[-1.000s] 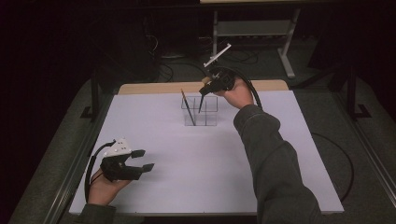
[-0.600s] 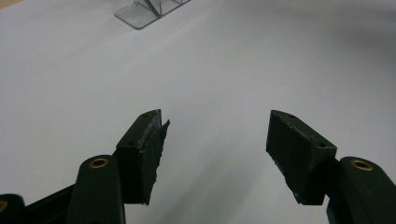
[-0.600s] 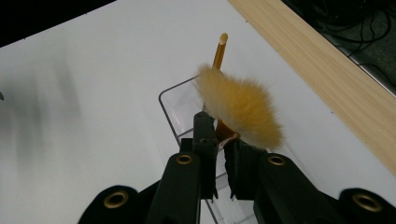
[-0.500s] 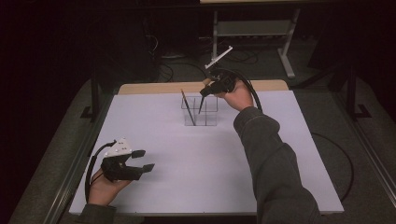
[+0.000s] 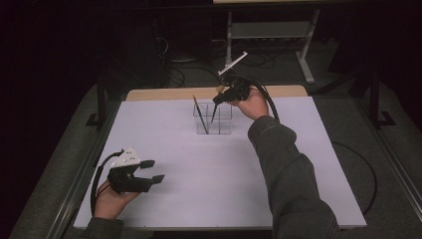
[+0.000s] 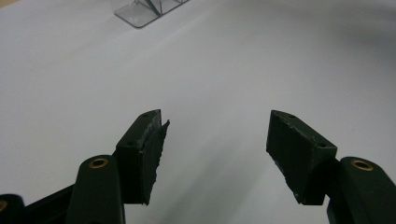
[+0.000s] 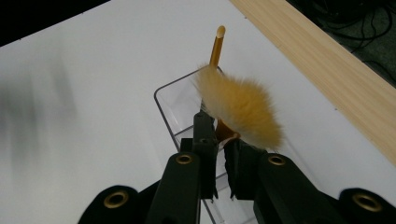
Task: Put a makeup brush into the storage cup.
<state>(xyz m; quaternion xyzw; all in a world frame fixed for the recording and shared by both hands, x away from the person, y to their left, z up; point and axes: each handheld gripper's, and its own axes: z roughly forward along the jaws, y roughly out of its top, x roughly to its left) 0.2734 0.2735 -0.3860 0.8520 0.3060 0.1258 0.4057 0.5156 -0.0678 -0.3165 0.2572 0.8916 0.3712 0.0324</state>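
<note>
A clear compartmented holder (image 5: 225,127) stands at the far middle of the white table. One dark-handled brush (image 5: 200,115) leans in it, its gold end up (image 7: 216,46). My right gripper (image 5: 222,97) hovers just above the holder, shut on a second brush. That brush's fluffy yellow bristles (image 7: 240,109) stick up past the jaws and its dark handle (image 5: 213,113) slants down into the holder (image 7: 163,100). My left gripper (image 5: 151,171) rests at the front left, open with nothing between its fingers (image 6: 217,135). The holder's corner (image 6: 140,16) lies far ahead of it.
A wooden strip (image 5: 164,93) runs along the table's far edge, also seen beside the holder (image 7: 327,70). Bare white tabletop (image 5: 209,174) spreads between the two grippers. Cables and a metal stand (image 5: 268,30) sit on the dark floor beyond.
</note>
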